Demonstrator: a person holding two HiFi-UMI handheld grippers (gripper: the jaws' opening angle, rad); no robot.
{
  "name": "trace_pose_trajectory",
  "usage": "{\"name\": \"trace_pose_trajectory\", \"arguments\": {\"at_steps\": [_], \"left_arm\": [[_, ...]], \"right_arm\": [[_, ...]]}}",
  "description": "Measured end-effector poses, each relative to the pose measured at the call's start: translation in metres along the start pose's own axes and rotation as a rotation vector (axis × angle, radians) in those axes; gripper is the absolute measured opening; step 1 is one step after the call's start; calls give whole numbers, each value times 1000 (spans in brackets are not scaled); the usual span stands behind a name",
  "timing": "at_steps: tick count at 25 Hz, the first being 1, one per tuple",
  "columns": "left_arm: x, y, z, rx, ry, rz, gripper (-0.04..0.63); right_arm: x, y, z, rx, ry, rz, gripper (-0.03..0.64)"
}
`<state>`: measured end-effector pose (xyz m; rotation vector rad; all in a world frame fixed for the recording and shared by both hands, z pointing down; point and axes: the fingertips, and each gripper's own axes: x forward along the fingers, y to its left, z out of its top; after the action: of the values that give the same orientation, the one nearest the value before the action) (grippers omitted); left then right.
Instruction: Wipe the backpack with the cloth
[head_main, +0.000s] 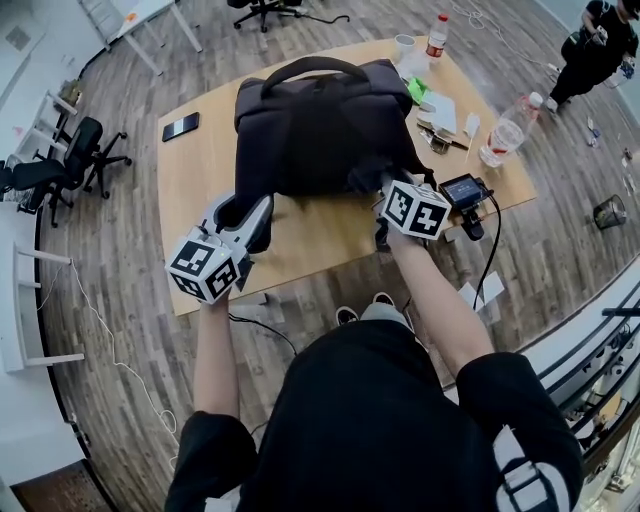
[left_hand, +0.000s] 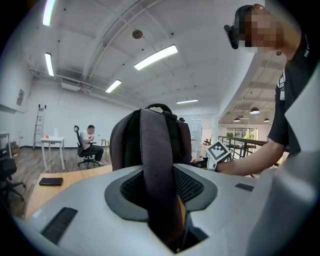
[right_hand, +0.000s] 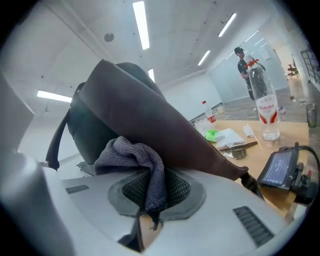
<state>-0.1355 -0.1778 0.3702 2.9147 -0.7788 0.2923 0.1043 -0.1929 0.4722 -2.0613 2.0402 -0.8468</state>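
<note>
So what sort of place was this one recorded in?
Most likely an open-plan office or lab workspace: wheeled office chairs stand by the wall, a person sits at a white desk in the background, and long strip lights run overhead.

- Backpack (head_main: 320, 130): dark charcoal; its strap (left_hand: 157, 170) the same.
- Cloth (right_hand: 135, 160): grey, ribbed knit.
- Table (head_main: 200, 170) under the backpack: pale wood.
- Bottle (head_main: 510, 125) right of the backpack: clear, red label.
- Floor (head_main: 120, 250): grey-brown planks.
</note>
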Motion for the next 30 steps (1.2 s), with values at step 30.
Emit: {"name": "trace_pose_trajectory", "arguments": {"at_steps": [30], "left_arm": [[141,191,132,373,-9,142,17]], "right_arm": [[-64,49,52,-468,-133,109,51]]}}
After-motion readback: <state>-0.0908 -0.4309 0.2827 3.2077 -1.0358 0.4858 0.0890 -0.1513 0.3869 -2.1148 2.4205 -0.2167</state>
